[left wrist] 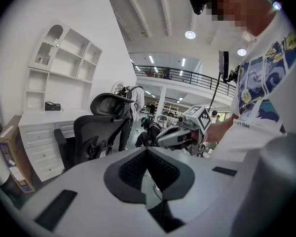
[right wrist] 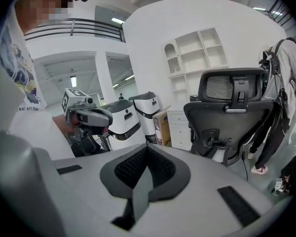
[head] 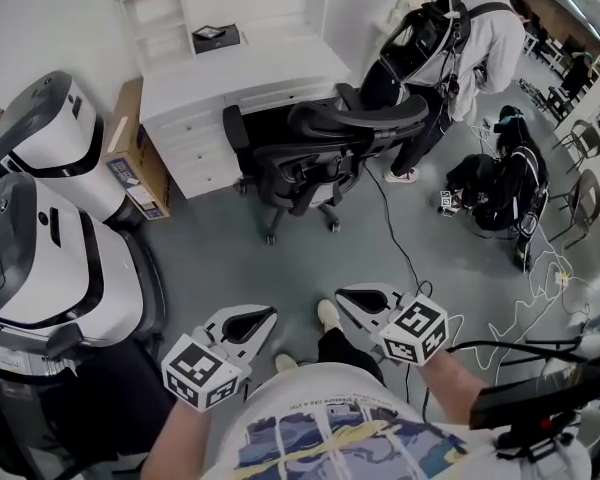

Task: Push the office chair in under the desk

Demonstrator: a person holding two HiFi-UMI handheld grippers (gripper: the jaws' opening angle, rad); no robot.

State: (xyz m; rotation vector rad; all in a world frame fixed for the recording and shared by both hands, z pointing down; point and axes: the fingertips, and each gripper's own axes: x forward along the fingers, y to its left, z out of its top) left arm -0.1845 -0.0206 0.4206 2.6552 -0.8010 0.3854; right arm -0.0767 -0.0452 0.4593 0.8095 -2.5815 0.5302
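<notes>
A black mesh office chair [head: 310, 153] stands pulled out a little from the white desk [head: 240, 73], its back toward me. In the left gripper view the chair [left wrist: 96, 132] is at the left, and in the right gripper view the chair [right wrist: 232, 117] is at the right. Both grippers are held low near my body, well short of the chair. My left gripper [head: 265, 316] is shut with nothing in it, and its jaws meet at a point [left wrist: 147, 149]. My right gripper [head: 345, 296] is shut too, empty [right wrist: 147, 149]. Each shows in the other's view: the right gripper [left wrist: 180, 135], the left gripper [right wrist: 86, 116].
Two large white-and-black machines [head: 50, 218] stand at the left, with a cardboard box [head: 140, 158] beside the desk drawers. A person [head: 460, 48] stands to the right of the chair. Black bags [head: 500, 183], cables [head: 405, 248] and folding chairs [head: 580, 198] lie on the grey floor at the right.
</notes>
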